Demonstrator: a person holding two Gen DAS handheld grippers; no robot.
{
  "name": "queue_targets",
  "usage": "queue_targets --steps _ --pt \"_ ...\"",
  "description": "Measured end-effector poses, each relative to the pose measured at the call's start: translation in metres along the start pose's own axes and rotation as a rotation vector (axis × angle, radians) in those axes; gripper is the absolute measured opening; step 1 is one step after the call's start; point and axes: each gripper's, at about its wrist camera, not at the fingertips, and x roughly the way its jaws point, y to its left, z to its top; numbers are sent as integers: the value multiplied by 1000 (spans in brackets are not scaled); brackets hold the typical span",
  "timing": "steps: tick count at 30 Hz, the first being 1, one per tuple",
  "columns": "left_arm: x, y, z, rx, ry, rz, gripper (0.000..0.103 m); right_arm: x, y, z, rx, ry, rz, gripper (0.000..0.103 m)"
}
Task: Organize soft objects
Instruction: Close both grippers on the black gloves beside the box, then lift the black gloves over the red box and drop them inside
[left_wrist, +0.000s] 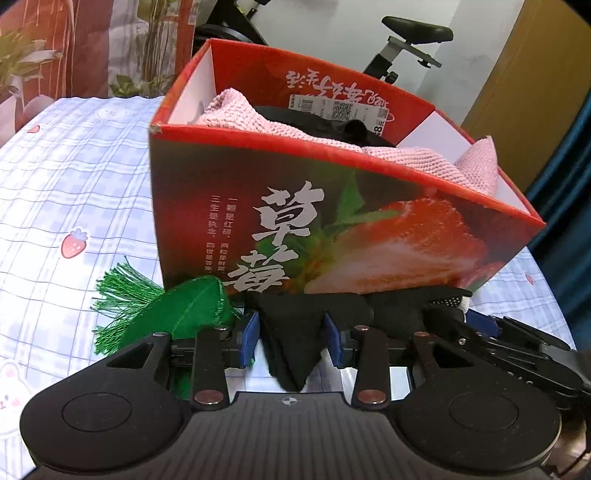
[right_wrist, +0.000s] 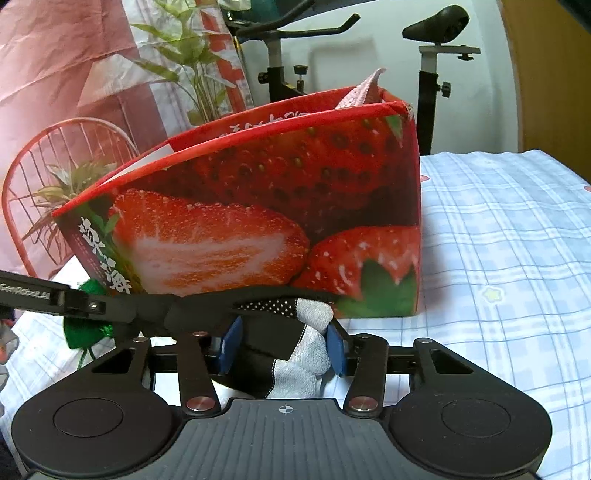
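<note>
A red strawberry-print box (left_wrist: 332, 221) stands on the checked bedsheet, also in the right wrist view (right_wrist: 280, 206). It holds a pink knitted cloth (left_wrist: 280, 122) and a dark item (left_wrist: 354, 127). My left gripper (left_wrist: 290, 338) is shut on the black end of a sock (left_wrist: 291, 332) in front of the box. My right gripper (right_wrist: 282, 345) is shut on the same sock's grey-and-black end (right_wrist: 295, 354). A green tasselled leaf (left_wrist: 173, 314) lies left of my left gripper, touching the box's foot.
The checked sheet (left_wrist: 74, 206) spreads left of the box and right of it (right_wrist: 509, 258). An exercise bike (right_wrist: 432, 55) and a red wire chair (right_wrist: 44, 177) stand behind the bed. The other gripper's arm (right_wrist: 55, 295) crosses in from the left.
</note>
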Motion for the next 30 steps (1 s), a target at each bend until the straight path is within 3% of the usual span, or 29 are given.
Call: queue_targets --steps 5,9,13,21,30 --pt "6 -6 0 21 -3 24 40 1 -7 1 29 2 21 43" --pt "5 -10 -2 38 -1 19 23 0 -11 1 45 0 29 41" --pt "0 -16 -4 62 -12 -1 16 -4 -10 -1 44 -15 31 26" --pt "-25 -24 -8 107 -62 -12 14 -18 -4 2 39 -37 37 11" --pt "-74 -33 -9 132 -184 -24 14 -61 22 25 -26 -143 69 11"
